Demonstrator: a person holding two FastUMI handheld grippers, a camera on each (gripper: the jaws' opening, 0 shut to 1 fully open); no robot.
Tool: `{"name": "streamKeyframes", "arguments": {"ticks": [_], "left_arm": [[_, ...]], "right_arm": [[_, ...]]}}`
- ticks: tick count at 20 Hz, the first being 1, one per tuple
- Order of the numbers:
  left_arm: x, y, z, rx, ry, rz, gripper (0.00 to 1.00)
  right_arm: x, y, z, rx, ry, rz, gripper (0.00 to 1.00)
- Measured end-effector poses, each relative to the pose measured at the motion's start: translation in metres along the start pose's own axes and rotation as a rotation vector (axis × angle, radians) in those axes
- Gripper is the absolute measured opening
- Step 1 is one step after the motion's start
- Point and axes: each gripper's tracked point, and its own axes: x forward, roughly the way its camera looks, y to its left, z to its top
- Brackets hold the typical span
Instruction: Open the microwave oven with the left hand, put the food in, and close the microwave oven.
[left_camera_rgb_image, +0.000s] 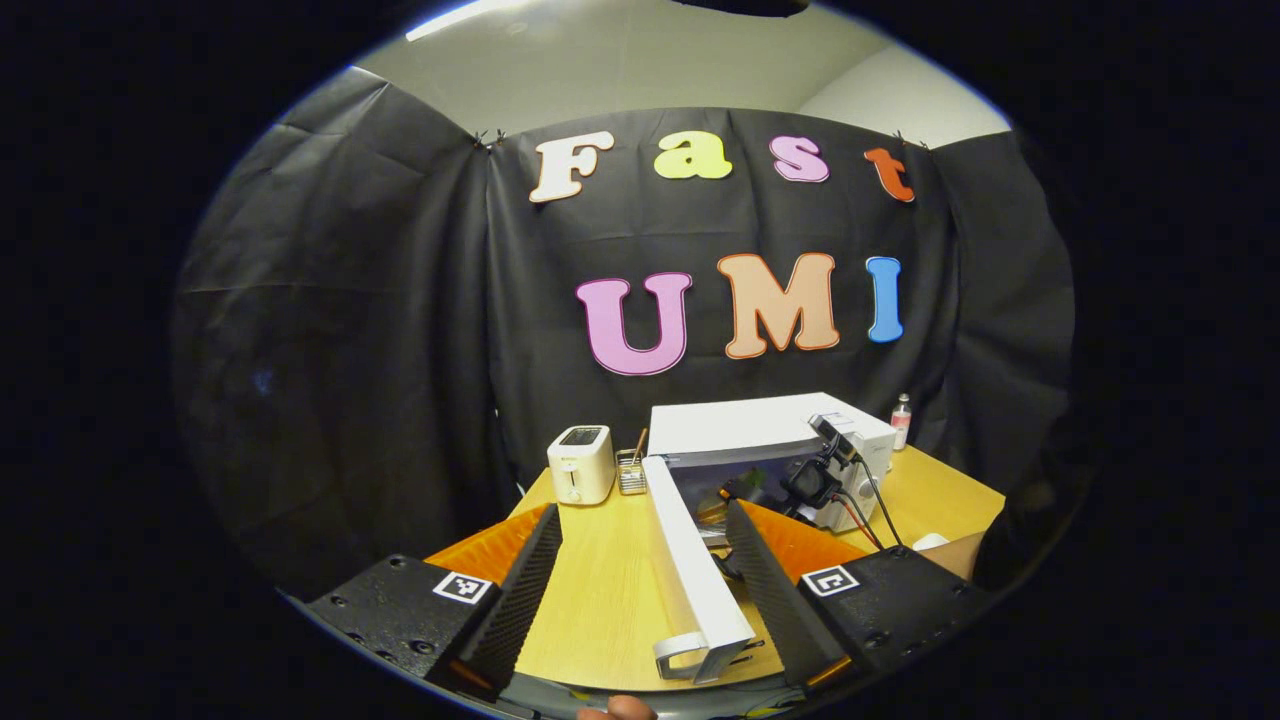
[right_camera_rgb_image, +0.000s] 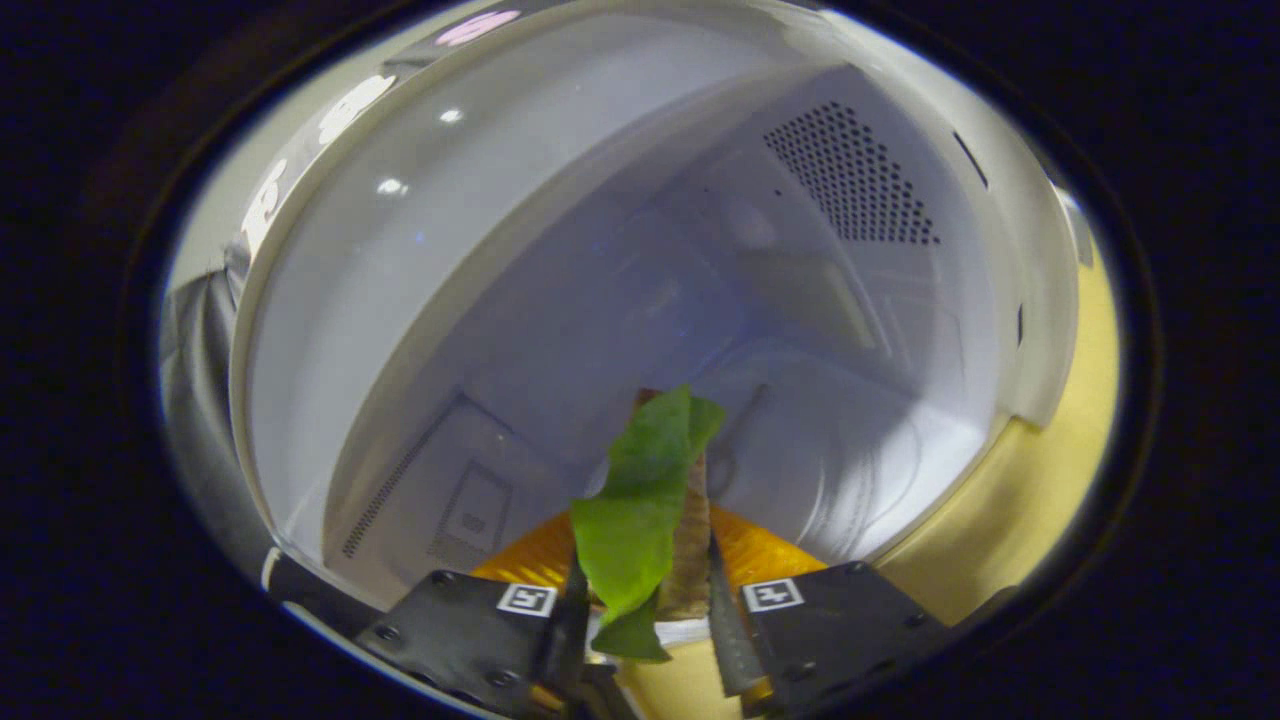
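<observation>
I've got the table (left_camera_rgb_image: 600, 600) spread out under me in the left gripper view, and on it the microwave oven (left_camera_rgb_image: 770, 450) with its door (left_camera_rgb_image: 690, 570) swung wide, edge-on to me, running from the oven front down toward my own fingers. The door's handle (left_camera_rgb_image: 675, 655) sits low between my fingers, nearer the right one; I can't tell if anything touches it. My left gripper (left_camera_rgb_image: 645, 580) is spread wide, holding nothing. The oven's mouth is partly blocked by the right gripper (left_camera_rgb_image: 815, 485) reaching in, so I can't make out its fingers from here. In the right gripper view I'm looking straight into the oven cavity (right_camera_rgb_image: 620, 300), tilted, the vent holes (right_camera_rgb_image: 850, 180) up on the far wall. My right gripper (right_camera_rgb_image: 645, 610) is clenched on the food (right_camera_rgb_image: 645, 500), a green leaf over a brownish slab that stands up between the fingers, inside the opening; its lower end is hidden. Left of the oven stands a toaster (left_camera_rgb_image: 581, 463), a small holder (left_camera_rgb_image: 631, 472) beside it, a little bottle (left_camera_rgb_image: 901, 420) behind.
</observation>
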Motion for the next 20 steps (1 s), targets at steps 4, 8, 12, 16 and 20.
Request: {"name": "streamKeyframes", "arguments": {"ticks": [4,8,12,16,20], "left_arm": [[-0.001,-0.006,-0.004,-0.023,0.013,0.001,1.00],[-0.002,-0.008,0.000,-0.027,0.007,0.011,0.97],[-0.003,-0.011,0.001,-0.045,0.003,0.026,0.96],[-0.008,-0.005,-0.009,-0.052,0.020,0.041,1.00],[-0.013,0.014,-0.021,-0.020,0.037,0.100,0.97]], "right_arm": [[0.001,-0.015,0.007,-0.179,-0.024,-0.059,0.73],[0.001,-0.026,0.020,-0.322,-0.064,-0.086,0.92],[-0.010,-0.018,0.040,-0.432,-0.096,-0.048,0.92],[-0.027,-0.014,0.050,-0.497,-0.112,0.020,0.98],[-0.058,-0.012,0.046,-0.610,-0.097,0.092,0.98]]}}
